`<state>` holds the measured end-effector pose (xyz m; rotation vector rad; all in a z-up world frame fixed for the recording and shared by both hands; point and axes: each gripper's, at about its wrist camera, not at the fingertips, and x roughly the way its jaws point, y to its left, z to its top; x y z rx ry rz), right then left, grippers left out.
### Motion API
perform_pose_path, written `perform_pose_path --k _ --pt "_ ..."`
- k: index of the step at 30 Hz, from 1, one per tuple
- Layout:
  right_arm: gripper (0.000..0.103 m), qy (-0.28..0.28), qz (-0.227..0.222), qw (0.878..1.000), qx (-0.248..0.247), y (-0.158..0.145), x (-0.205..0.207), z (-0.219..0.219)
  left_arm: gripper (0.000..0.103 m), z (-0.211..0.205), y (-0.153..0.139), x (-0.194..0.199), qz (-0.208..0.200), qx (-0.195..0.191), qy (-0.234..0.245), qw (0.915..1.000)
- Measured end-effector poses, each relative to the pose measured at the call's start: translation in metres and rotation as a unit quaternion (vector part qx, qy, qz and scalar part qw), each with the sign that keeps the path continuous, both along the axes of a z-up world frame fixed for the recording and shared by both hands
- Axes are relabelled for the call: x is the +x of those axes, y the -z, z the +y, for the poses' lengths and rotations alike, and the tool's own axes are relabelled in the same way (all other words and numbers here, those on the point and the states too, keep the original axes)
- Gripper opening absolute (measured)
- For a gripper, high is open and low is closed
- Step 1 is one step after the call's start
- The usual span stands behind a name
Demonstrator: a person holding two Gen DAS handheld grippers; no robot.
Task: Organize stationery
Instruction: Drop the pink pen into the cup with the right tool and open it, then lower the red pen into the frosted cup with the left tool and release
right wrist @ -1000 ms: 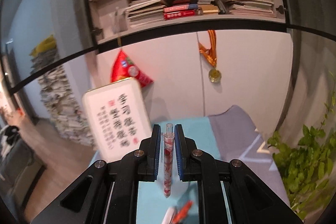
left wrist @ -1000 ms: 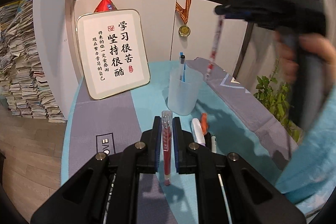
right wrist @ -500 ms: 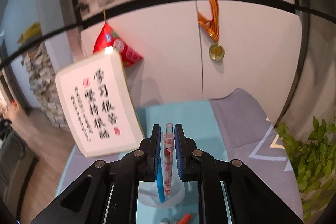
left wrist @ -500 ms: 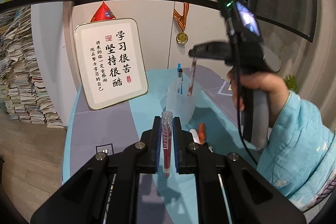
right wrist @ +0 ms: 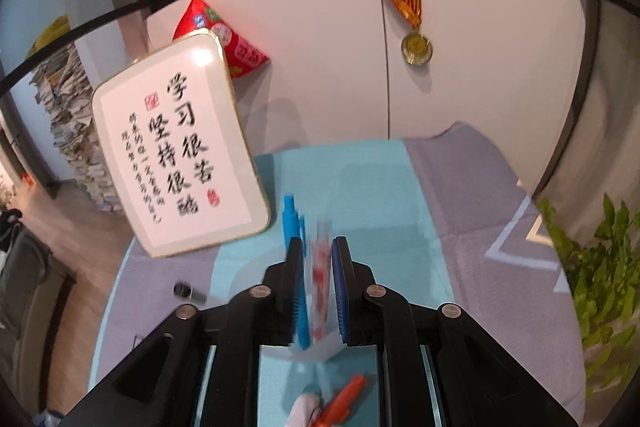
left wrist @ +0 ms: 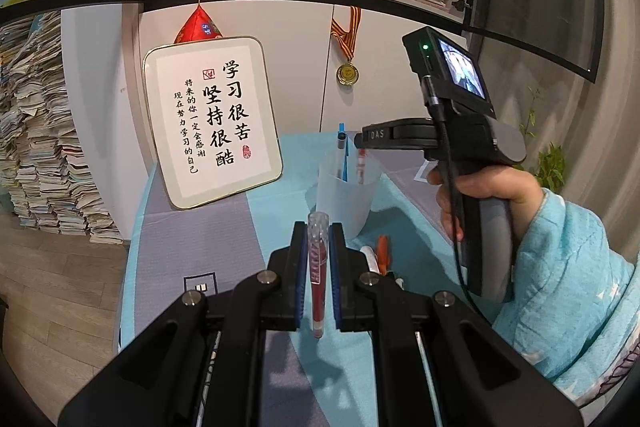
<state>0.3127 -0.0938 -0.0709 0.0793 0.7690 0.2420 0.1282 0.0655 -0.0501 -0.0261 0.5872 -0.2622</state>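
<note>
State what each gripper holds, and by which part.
Left gripper: a red pen, gripped around its upper half. Right gripper: a red-patterned pen, mid-barrel, lower end inside the cup; grip blurred.

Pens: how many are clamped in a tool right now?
2: red pen in the left tool; red-patterned pen in the right tool, its lower end inside the cup. None hidden.

Translucent matt plastic pen cup (left wrist: 347,187) is standing on smooth woven-looking tablecloth (left wrist: 192,239); glossy framed calligraphy board (left wrist: 214,119) is reflecting light; metal medal (left wrist: 347,74) is gleaming.
</note>
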Motion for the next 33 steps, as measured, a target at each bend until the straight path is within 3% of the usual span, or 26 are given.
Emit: perform_pose_path --k 2,4,6,12,18,25,33 --pt "0.026 0.001 0.0 1.0 -0.002 -0.003 -0.007 -0.002 0.008 0.0 0.0 -0.001 0.0 0.001 0.001 1.0" --pt "0.051 0.01 -0.016 1.0 0.004 -0.01 -0.022 -0.009 0.008 -0.001 -0.001 -0.002 0.0 0.001 0.002 1.0" --pt "0.064 0.016 -0.044 0.999 0.024 -0.017 -0.044 -0.019 0.008 -0.003 -0.002 -0.003 -0.001 0.002 0.004 1.0" --pt "0.065 -0.008 -0.069 0.997 0.035 -0.022 -0.105 -0.042 0.008 -0.012 -0.003 -0.001 0.003 0.005 0.004 1.0" --pt "0.065 -0.003 -0.046 0.999 0.023 -0.002 -0.144 -0.066 0.008 -0.024 -0.009 -0.002 -0.003 0.011 0.005 0.9999" --pt "0.065 0.013 -0.012 1.0 -0.014 0.027 -0.157 -0.082 0.008 -0.043 -0.02 -0.004 -0.017 0.024 0.0 0.9996" --pt "0.065 -0.001 0.0 1.0 0.007 0.038 -0.167 -0.098 0.008 -0.052 -0.049 0.012 -0.046 0.023 -0.024 0.9984"
